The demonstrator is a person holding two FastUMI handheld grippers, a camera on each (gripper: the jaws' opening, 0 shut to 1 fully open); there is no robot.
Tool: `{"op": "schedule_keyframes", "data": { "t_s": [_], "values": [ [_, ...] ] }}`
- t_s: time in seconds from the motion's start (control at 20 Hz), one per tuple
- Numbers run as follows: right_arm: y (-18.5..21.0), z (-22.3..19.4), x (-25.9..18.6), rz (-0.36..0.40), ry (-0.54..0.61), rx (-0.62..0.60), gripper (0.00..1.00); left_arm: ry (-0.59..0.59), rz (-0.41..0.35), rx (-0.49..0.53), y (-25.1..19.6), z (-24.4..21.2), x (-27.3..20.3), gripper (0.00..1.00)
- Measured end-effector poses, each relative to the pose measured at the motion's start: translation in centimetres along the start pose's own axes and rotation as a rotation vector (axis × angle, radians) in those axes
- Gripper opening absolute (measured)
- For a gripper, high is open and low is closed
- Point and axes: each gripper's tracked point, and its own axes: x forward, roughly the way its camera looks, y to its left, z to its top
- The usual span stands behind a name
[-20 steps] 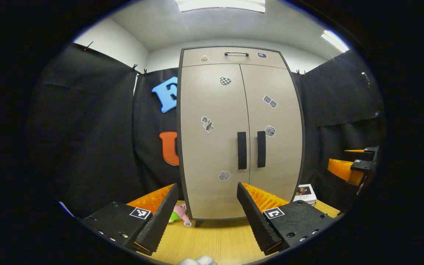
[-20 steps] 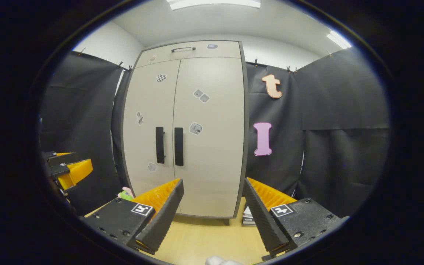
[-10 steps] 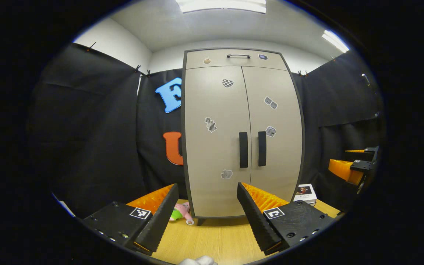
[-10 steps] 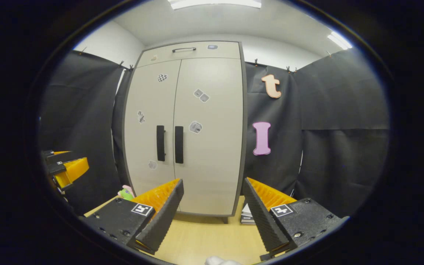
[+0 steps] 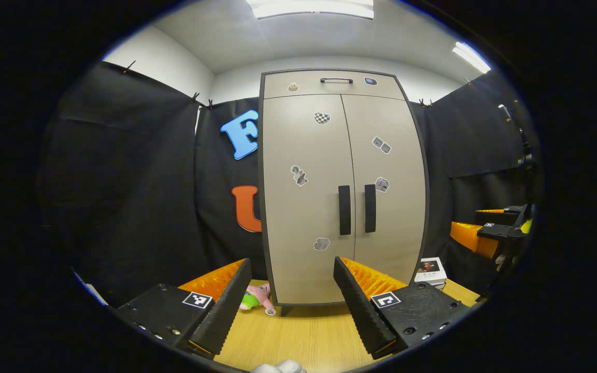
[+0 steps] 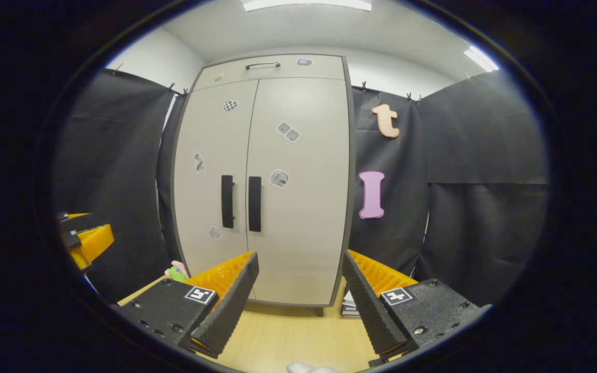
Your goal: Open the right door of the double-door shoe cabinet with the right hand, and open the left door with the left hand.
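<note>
Left gripper [image 5: 289, 303] level, fingers spread wide, holding nothing. Right gripper [image 6: 299, 305] likewise parted and unloaded.

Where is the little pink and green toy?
In the left gripper view the pink and green toy lies on the wooden table, right by the shoe cabinet's lower left corner, beside its foot.

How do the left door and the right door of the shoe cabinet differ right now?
The left door carries three stickers, one of them checkered near its top; the right door carries two, both above its handle. The left door's handle sits at its right edge, the right door's handle at its left edge. Both doors are shut, beige, with upright dark handles.
</note>
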Motion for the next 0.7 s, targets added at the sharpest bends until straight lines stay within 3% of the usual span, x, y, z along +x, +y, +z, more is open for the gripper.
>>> {"op": "schedule_keyframes", "data": {
  "t_s": [0.7],
  "values": [
    [7.6, 2.8, 14.2, 0.028, -0.037, 0.020, 1.00, 0.031, 0.077, -0.012, 3.0, -1.4, -1.6, 0.96]
  ]
}}
